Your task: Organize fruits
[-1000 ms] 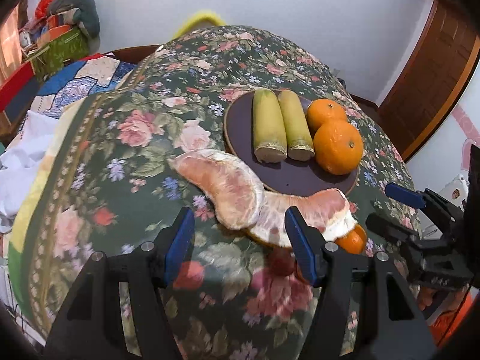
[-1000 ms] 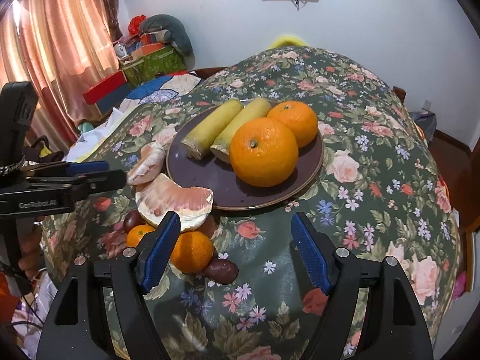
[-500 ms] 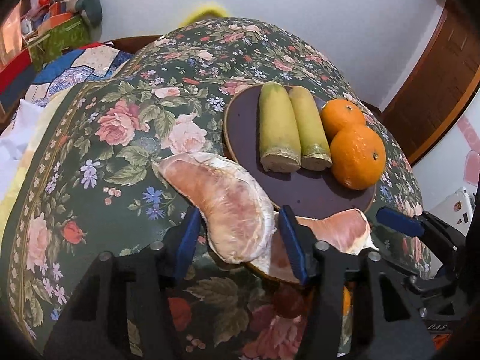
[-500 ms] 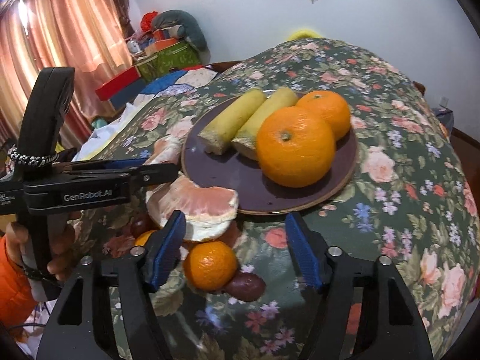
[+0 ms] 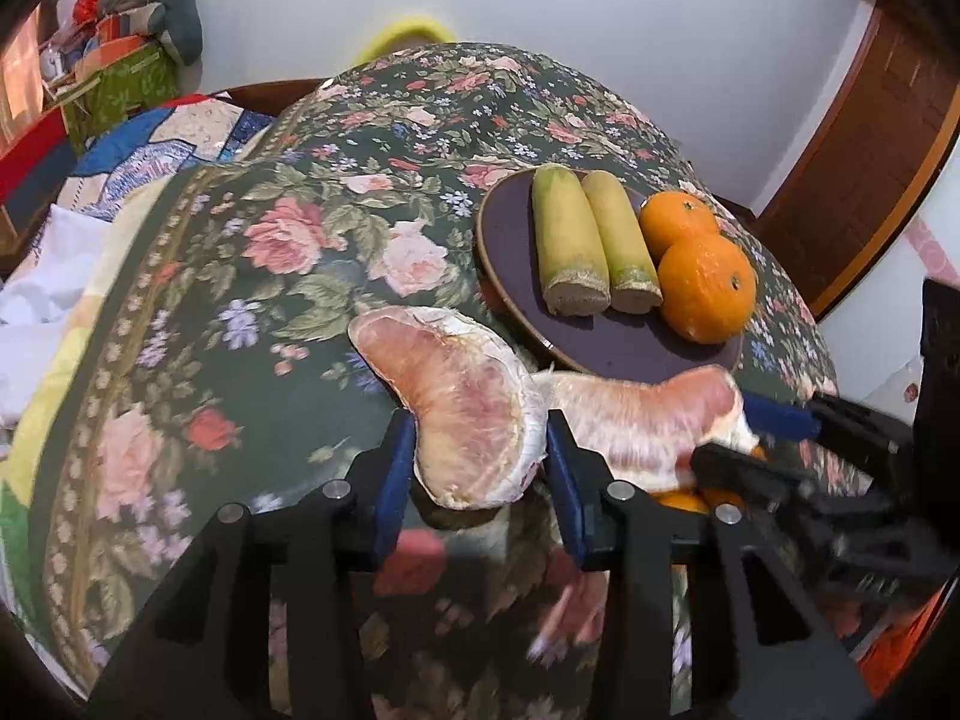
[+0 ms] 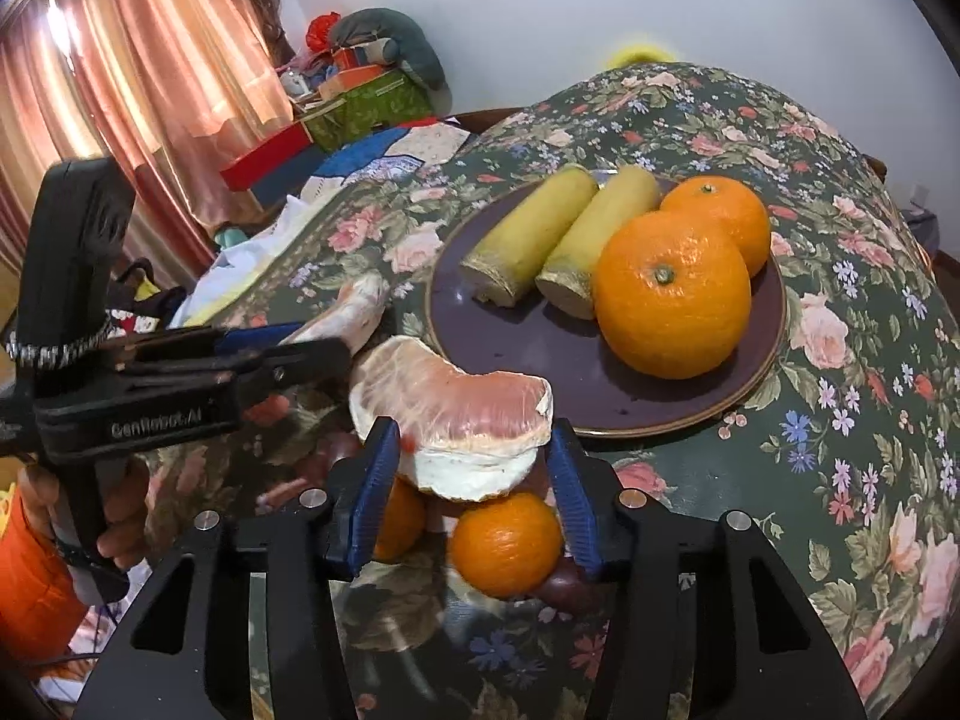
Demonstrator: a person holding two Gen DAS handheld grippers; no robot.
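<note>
Plate point(image 6: 708, 414) holds 2 oranges and 2 canes; each gripper point(image 5: 480, 468) point(image 6: 474, 468) clamps a pomelo wedge point(image 5: 474, 414) point(image 6: 456, 414); small fruits point(image 6: 507, 546) remain.

"genrobot.ai" on left hand-held gripper point(image 6: 312, 342) body, slightly blurred

One second ago both grippers were open and away from the fruit. Now the left gripper point(image 5: 480, 468) has moved in and squeezed shut on a pomelo piece point(image 5: 462, 414) in the middle of its picture. The right gripper point(image 6: 474, 492) has moved in too. It has closed on the other pomelo piece point(image 6: 456, 420), low in the middle of its picture. That piece now looks lifted above the small orange point(image 6: 507, 543). In the right picture, the left gripper has slid in from the left edge toward the middle.
</note>
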